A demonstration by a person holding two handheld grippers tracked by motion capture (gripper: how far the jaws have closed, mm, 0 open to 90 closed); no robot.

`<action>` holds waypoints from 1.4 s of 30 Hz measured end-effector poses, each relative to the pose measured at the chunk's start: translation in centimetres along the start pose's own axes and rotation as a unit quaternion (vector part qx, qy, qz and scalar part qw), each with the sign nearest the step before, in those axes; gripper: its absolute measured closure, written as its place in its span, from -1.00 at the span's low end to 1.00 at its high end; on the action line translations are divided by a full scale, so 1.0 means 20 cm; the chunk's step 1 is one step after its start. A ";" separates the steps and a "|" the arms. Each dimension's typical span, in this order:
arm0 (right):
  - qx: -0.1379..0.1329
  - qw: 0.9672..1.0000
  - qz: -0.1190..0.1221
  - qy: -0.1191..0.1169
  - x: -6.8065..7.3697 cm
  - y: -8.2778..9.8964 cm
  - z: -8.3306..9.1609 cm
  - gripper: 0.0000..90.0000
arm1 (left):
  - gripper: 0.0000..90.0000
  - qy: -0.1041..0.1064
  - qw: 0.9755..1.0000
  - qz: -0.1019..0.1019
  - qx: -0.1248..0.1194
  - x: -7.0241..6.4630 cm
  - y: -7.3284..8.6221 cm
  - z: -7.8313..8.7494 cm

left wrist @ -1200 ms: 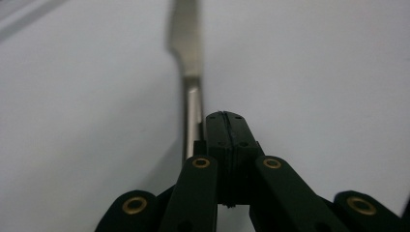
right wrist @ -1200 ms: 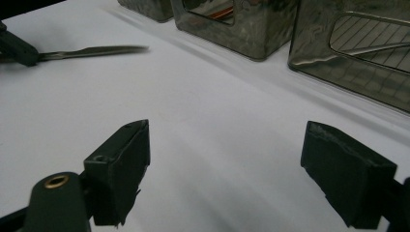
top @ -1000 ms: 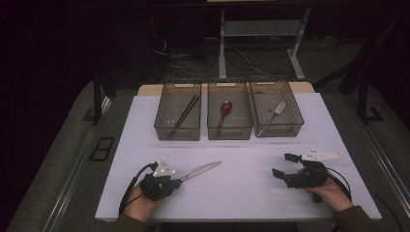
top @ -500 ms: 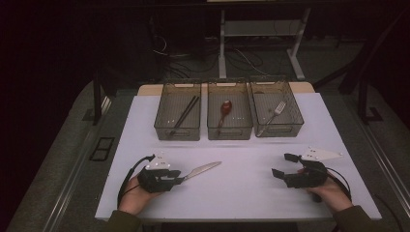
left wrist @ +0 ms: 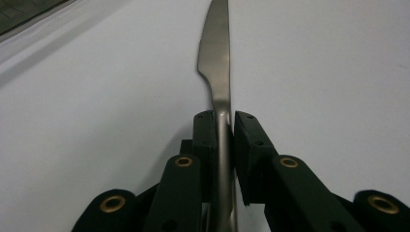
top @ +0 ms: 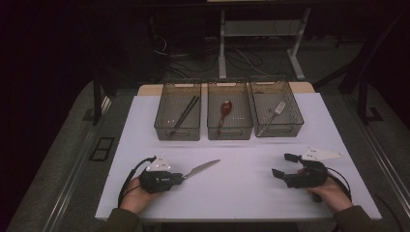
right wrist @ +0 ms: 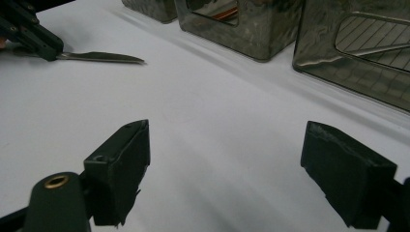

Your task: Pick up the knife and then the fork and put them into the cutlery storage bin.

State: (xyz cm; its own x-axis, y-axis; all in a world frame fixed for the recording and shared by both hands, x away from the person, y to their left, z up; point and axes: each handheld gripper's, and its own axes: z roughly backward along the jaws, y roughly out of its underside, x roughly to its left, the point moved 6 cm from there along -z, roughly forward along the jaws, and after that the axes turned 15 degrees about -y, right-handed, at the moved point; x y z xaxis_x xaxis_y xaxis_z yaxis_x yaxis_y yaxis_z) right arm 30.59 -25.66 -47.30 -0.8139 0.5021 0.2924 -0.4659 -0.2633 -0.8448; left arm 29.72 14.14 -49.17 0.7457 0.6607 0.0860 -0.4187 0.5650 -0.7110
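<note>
Left gripper view: knife (left wrist: 216,58) handle clamped between just-closing left gripper (left wrist: 224,126) jaws, blade ahead.

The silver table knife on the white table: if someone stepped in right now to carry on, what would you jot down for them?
Left hand-held gripper: jaws have just been closing, now shut on the handle of the silver metal table knife, blade lying low over the white table.
Right hand-held gripper: open, holding nothing, resting near the table's right side.
Three clear plastic bins at the back: left bin holds dark chopsticks, middle bin a reddish-brown spoon, right bin a silver fork.
Done: knife gripped.
Left: probably lifting the knife into a bin; which one, I cannot tell.
</note>
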 end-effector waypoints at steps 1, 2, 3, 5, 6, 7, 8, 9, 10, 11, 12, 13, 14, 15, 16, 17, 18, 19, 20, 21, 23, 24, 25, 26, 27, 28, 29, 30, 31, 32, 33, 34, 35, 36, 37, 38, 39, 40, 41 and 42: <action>0.000 1.000 -0.001 0.000 0.00 0.00 0.00 -0.62 | 0.76 -0.001 1.000 -0.002 0.003 0.00 0.00 0.00; 0.001 1.000 -0.001 0.000 0.00 0.00 0.00 -0.62 | 0.77 -0.002 1.000 0.002 0.003 0.00 0.00 0.00; 0.001 1.000 -0.001 0.000 0.00 0.00 0.00 -0.62 | 0.77 -0.003 1.000 0.003 0.003 0.00 0.00 0.00; 0.001 1.000 -0.001 0.000 0.00 0.00 0.00 -0.62 | 0.77 -0.006 1.000 0.005 0.006 0.00 -0.01 0.00; 0.000 1.000 -0.001 0.000 0.00 0.00 0.00 -0.62 | 0.77 -0.008 1.000 0.006 0.007 0.00 -0.01 0.00; -0.001 1.000 -0.002 0.000 0.00 0.00 0.00 -0.62 | 0.77 -0.010 1.000 0.010 0.007 -0.01 -0.01 0.00; -0.001 1.000 -0.003 0.000 0.00 0.00 0.00 -0.62 | 0.77 -0.009 1.000 0.011 0.005 -0.01 -0.01 0.00; -0.002 1.000 -0.003 -0.001 0.00 0.00 0.00 -0.62 | 0.77 -0.007 1.000 0.011 0.003 -0.01 -0.02 0.00; -0.002 1.000 -0.005 -0.002 0.00 0.00 0.00 -0.62 | 0.77 -0.009 1.000 0.010 0.001 -0.02 -0.03 0.00; -0.003 1.000 -0.005 -0.002 0.00 -0.01 0.00 -0.62 | 0.77 -0.008 1.000 0.012 -0.004 -0.02 -0.04 0.01; -0.003 1.000 -0.006 -0.003 0.00 -0.01 0.01 -0.62 | 0.77 -0.009 1.000 0.014 -0.008 -0.03 -0.06 0.01; -0.004 1.000 -0.006 -0.004 0.00 -0.01 0.01 -0.62 | 0.77 -0.009 1.000 0.013 -0.014 -0.03 -0.07 0.01; -0.005 1.000 -0.006 -0.003 0.00 -0.01 0.01 -0.62 | 0.77 -0.008 1.000 0.016 -0.021 -0.04 -0.09 0.02; -0.005 1.000 -0.007 -0.004 0.00 -0.01 0.01 -0.62 | 0.77 -0.007 0.999 0.017 -0.028 -0.05 -0.11 0.02; -0.005 1.000 -0.009 -0.005 0.00 -0.02 0.01 -0.62 | 0.77 -0.005 0.999 0.018 -0.034 -0.06 -0.13 0.03; -0.005 1.000 -0.010 -0.006 0.01 -0.02 0.01 -0.62 | 0.77 -0.003 0.999 0.017 -0.041 -0.07 -0.15 0.03; -0.006 1.000 -0.009 -0.007 0.01 -0.03 0.01 -0.62 | 0.77 -0.003 0.999 0.015 -0.047 -0.08 -0.17 0.04; -0.004 1.000 -0.009 -0.009 0.02 -0.03 0.01 -0.62 | 0.77 -0.001 0.999 0.015 -0.051 -0.09 -0.19 0.04; -0.004 1.000 -0.009 -0.012 0.02 -0.04 0.01 -0.62 | 0.77 0.000 0.998 0.014 -0.056 -0.09 -0.20 0.04; -0.005 1.000 -0.007 -0.015 0.03 -0.05 0.01 -0.62 | 0.77 0.001 0.998 0.015 -0.061 -0.10 -0.22 0.05; -0.008 1.000 -0.006 -0.018 0.04 -0.08 0.01 -0.64 | 0.77 0.005 0.997 0.009 -0.072 -0.11 -0.26 0.06; -0.010 1.000 -0.004 -0.017 0.04 -0.09 0.01 -0.66 | 0.77 0.007 0.997 0.012 -0.079 -0.12 -0.28 0.07; -0.013 1.000 -0.005 -0.020 0.04 -0.10 0.01 -0.67 | 0.77 0.010 0.996 0.013 -0.088 -0.13 -0.31 0.08; -0.016 1.000 -0.008 -0.022 0.04 -0.11 0.01 -0.70 | 0.77 0.010 0.995 0.013 -0.095 -0.14 -0.33 0.09; -0.017 0.999 -0.012 -0.025 0.05 -0.13 0.01 -0.70 | 0.77 0.010 0.995 0.011 -0.102 -0.14 -0.35 0.10; -0.020 0.999 -0.014 -0.026 0.05 -0.14 0.01 -0.72 | 0.77 0.012 0.994 0.011 -0.106 -0.15 -0.37 0.10; -0.023 0.999 -0.017 -0.028 0.05 -0.16 0.00 -0.71 | 0.77 0.014 0.994 0.012 -0.112 -0.15 -0.38 0.10; -0.021 0.999 -0.021 -0.037 0.05 -0.17 0.00 -0.71 | 0.77 0.011 0.994 0.009 -0.113 -0.16 -0.40 0.10; -0.022 0.999 -0.021 -0.042 0.06 -0.19 -0.01 -0.70 | 0.77 0.010 0.993 0.010 -0.116 -0.16 -0.42 0.10; -0.023 0.999 -0.018 -0.042 0.07 -0.21 -0.02 -0.69 | 0.77 0.010 0.993 0.010 -0.119 -0.17 -0.43 0.09; -0.022 0.998 -0.017 -0.049 0.08 -0.23 -0.03 -0.68 | 0.77 0.008 0.993 0.011 -0.121 -0.18 -0.45 0.08; -0.023 0.998 -0.017 -0.051 0.09 -0.25 -0.04 -0.67 | 0.77 0.005 0.993 0.012 -0.120 -0.18 -0.47 0.07; -0.024 0.998 -0.018 -0.053 0.10 -0.26 -0.06 -0.64 | 0.77 0.001 0.993 0.008 -0.121 -0.19 -0.49 0.06; -0.022 0.998 -0.013 -0.058 0.10 -0.28 -0.07 -0.58 | 0.77 -0.003 0.992 0.008 -0.122 -0.20 -0.52 0.05; -0.022 0.998 -0.011 -0.061 0.11 -0.29 -0.09 -0.54 | 0.77 -0.009 0.993 0.008 -0.122 -0.21 -0.54 0.03; -0.024 0.998 -0.013 -0.065 0.12 -0.31 -0.10 -0.51 | 0.77 -0.011 0.992 0.009 -0.125 -0.22 -0.56 0.02; -0.024 0.997 -0.014 -0.067 0.13 -0.32 -0.12 -0.48 | 0.77 -0.015 0.992 0.012 -0.126 -0.22 -0.58 0.01; -0.027 0.997 -0.016 -0.068 0.13 -0.34 -0.13 -0.43 | 0.77 -0.018 0.992 0.014 -0.127 -0.23 -0.61 -0.01; -0.029 0.997 -0.017 -0.070 0.13 -0.36 -0.14 -0.36 | 0.77 -0.020 0.991 0.013 -0.130 -0.24 -0.63 -0.02; -0.032 0.997 -0.017 -0.072 0.13 -0.38 -0.15 -0.30 | 0.77 -0.021 0.991 0.012 -0.130 -0.25 -0.65 -0.04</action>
State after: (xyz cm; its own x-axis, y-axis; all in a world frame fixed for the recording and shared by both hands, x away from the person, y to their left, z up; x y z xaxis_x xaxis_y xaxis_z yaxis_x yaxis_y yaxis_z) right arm 33.03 -19.92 -41.47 -0.8412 0.3860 0.3787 -0.4747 -0.1919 -0.8590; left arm 31.79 3.17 -40.91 0.7125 0.6955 0.0928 -0.2832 0.4061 -0.8688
